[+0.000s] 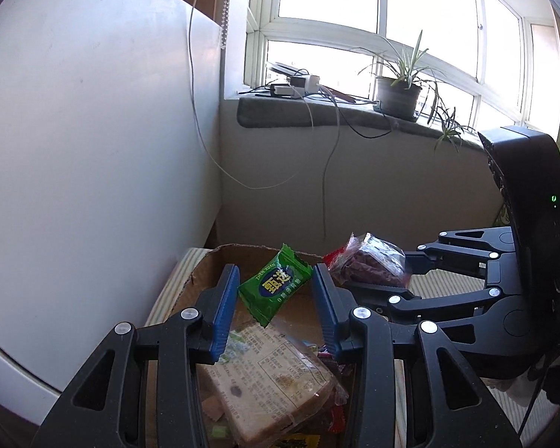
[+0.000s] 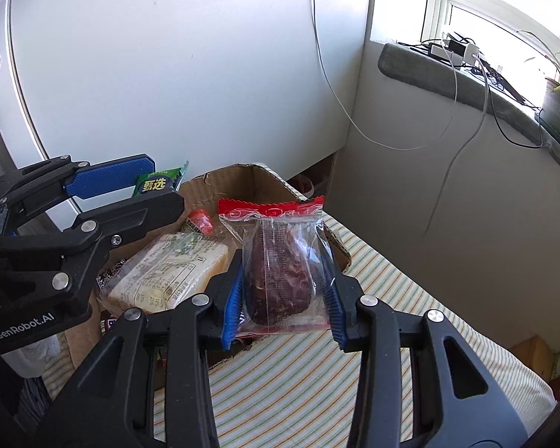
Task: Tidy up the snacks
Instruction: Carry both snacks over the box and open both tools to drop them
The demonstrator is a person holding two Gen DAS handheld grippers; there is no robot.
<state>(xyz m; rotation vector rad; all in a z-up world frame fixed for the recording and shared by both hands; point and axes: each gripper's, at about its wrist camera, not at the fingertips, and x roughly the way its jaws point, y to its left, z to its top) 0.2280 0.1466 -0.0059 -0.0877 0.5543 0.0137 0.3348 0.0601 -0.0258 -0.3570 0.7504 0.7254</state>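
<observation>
My left gripper [image 1: 275,291] is shut on a small green snack packet [image 1: 276,284], held above an open cardboard box [image 1: 250,251]. In the right wrist view the same left gripper [image 2: 145,186] shows at the left, the green packet [image 2: 159,183] between its blue pads. My right gripper [image 2: 283,298] is shut on a clear packet with a red top edge and a dark reddish cake inside [image 2: 280,261], over the box's right rim. That packet [image 1: 369,261] and the right gripper [image 1: 354,280] appear at the right of the left wrist view. A wrapped pale bread slab [image 1: 276,373] [image 2: 168,272] lies in the box.
The cardboard box [image 2: 242,179] stands on a striped cloth [image 2: 354,336] and holds several small wrapped snacks. A white panel [image 1: 93,149] rises on the left. Behind is a windowsill [image 1: 354,115] with a potted plant [image 1: 399,93], chargers and hanging cables.
</observation>
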